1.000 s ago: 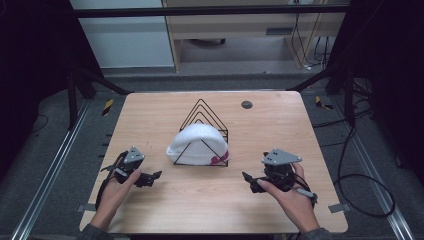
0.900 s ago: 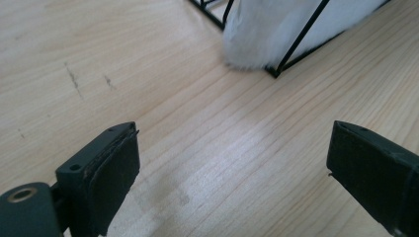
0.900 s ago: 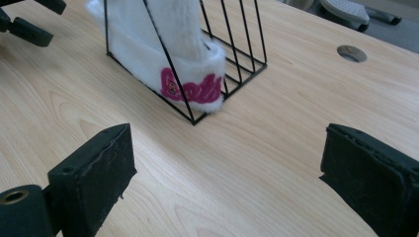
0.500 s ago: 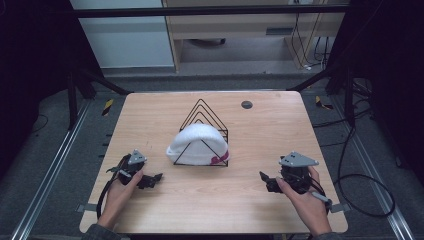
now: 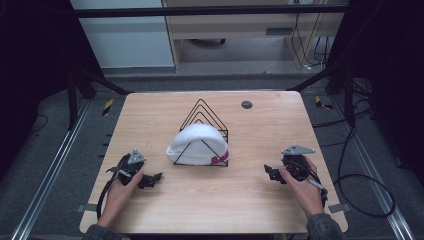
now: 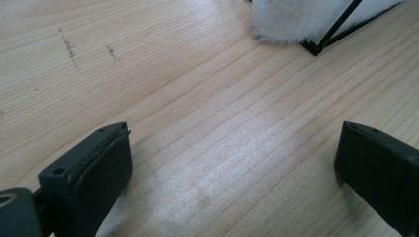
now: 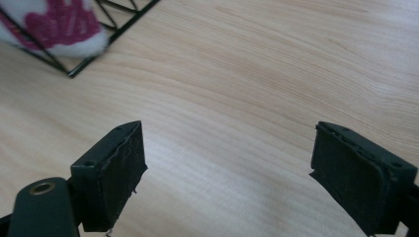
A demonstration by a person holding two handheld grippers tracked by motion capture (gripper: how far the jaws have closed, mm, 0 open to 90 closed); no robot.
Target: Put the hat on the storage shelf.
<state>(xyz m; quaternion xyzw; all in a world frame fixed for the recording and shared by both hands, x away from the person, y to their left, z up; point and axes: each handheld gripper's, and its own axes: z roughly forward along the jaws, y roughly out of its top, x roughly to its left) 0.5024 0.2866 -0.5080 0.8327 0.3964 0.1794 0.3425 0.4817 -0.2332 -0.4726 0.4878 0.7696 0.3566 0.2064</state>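
A white fuzzy hat point(image 5: 197, 142) with a pink patch lies in a black wire rack point(image 5: 202, 112) of triangular loops at the table's middle. My left gripper point(image 5: 152, 179) rests low on the table, left of the rack and pointing toward it. Its jaws have just been opening and stand open with nothing between them point(image 6: 232, 173); the hat's edge point(image 6: 296, 19) lies ahead. My right gripper point(image 5: 269, 172) sits right of the rack. Its jaws have just been closing a little but remain open over bare wood point(image 7: 227, 173), with the hat's pink patch point(image 7: 54, 24) ahead to the left.
A small dark round disc point(image 5: 246, 104) lies near the table's point(image 5: 280, 125) far edge. Cables point(image 5: 360, 180) trail on the floor to the right, and a shelf unit stands beyond the table.
The right hand has moved rightward and back toward the near edge, sinking closer to the tabletop. The left hand has stayed about where it was.
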